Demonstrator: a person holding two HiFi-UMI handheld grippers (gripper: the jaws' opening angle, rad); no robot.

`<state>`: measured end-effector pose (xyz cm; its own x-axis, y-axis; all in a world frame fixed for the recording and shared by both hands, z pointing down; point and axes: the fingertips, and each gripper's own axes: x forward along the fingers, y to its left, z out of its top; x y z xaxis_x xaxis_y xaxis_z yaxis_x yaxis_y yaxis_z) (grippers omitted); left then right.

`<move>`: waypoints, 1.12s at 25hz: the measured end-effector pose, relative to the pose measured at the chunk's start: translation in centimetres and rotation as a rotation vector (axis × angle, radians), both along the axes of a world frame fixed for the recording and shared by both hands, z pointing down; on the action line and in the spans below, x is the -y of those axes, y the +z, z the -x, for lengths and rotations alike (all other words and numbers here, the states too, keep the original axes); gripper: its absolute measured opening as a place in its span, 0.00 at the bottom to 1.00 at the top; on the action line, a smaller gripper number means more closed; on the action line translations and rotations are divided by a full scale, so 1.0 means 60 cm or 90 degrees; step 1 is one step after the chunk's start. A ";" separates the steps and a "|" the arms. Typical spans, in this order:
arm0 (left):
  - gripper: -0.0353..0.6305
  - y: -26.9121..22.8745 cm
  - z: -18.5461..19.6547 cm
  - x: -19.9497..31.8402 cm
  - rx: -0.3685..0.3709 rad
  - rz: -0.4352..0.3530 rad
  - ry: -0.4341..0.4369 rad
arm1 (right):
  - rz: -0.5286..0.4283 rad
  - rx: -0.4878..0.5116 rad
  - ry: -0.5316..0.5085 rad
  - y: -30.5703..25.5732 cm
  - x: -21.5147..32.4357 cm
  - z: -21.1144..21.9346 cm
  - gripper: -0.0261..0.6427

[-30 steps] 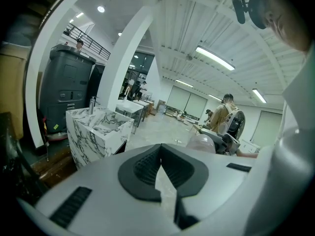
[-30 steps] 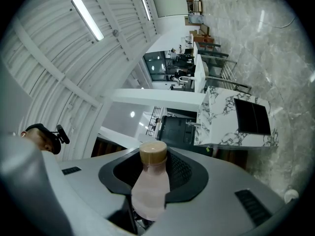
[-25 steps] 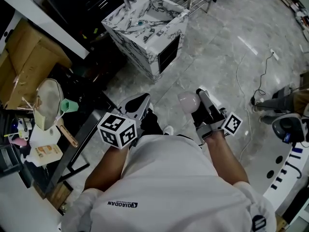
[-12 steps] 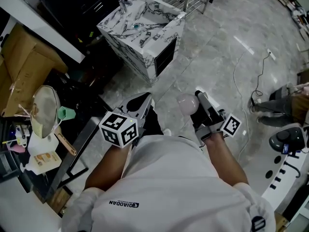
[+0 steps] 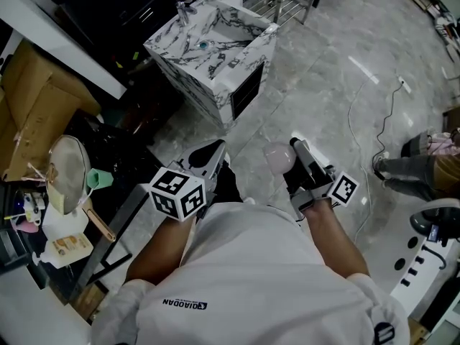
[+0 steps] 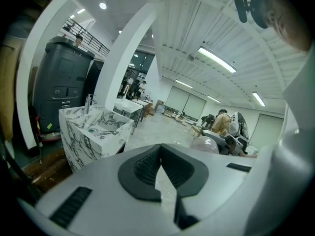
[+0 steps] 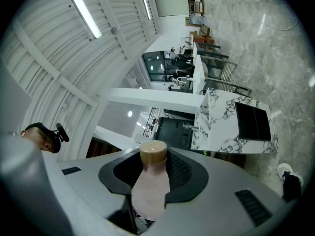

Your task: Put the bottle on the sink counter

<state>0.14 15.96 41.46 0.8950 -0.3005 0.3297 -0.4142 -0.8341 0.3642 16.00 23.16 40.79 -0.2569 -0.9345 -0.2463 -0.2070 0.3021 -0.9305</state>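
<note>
Since a second ago the whole floor scene has slid a little down the head view, so the sink stand sits slightly lower and nearer, while both grippers keep almost the same spots in front of the person's white shirt (image 5: 251, 279)

Nearest, the left gripper (image 6: 160, 154) is clenched: its dark pads meet at their tips and nothing is between them. Its marker cube (image 5: 176, 192) shows just above the person's left forearm

Beside it, the right gripper (image 5: 289, 155) is grasping the bottle (image 7: 150, 186), a pale pink one with a tan cap (image 7: 153, 153). Both pads press on the bottle's body, and the cap lies at the far end of the jaws. So the bottle is in the air, held over the grey marble floor (image 5: 323, 85), well apart from the sink

Left of the person lies dark clutter with a pale round sieve-like thing (image 5: 68, 171) and a green cup (image 5: 100, 178), and behind that a cardboard box (image 5: 36, 92). A white cable (image 5: 356, 121) trails over the floor on the right, and another person's legs (image 5: 410, 167) show at the right edge

Farthest ahead stands the sink counter (image 5: 251, 45), white with dark veins, a tap (image 5: 185, 7) at its back corner and a dark opening in its front. No bottle stands on it yet
</note>
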 end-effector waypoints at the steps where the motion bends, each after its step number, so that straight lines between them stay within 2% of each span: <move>1: 0.07 0.001 -0.001 0.007 0.001 0.001 0.000 | 0.000 -0.001 0.000 -0.001 0.007 -0.002 0.28; 15: 0.07 -0.008 -0.019 0.129 -0.003 0.005 -0.010 | 0.007 -0.004 -0.012 -0.008 0.129 -0.018 0.28; 28: 0.07 0.028 -0.023 0.276 0.010 0.033 -0.038 | 0.041 0.003 -0.036 0.023 0.286 -0.021 0.28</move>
<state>1.50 -0.61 43.15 0.8709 -0.3346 0.3600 -0.4681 -0.7880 0.3999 17.24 6.01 42.16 -0.3093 -0.9322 -0.1878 -0.1862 0.2530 -0.9494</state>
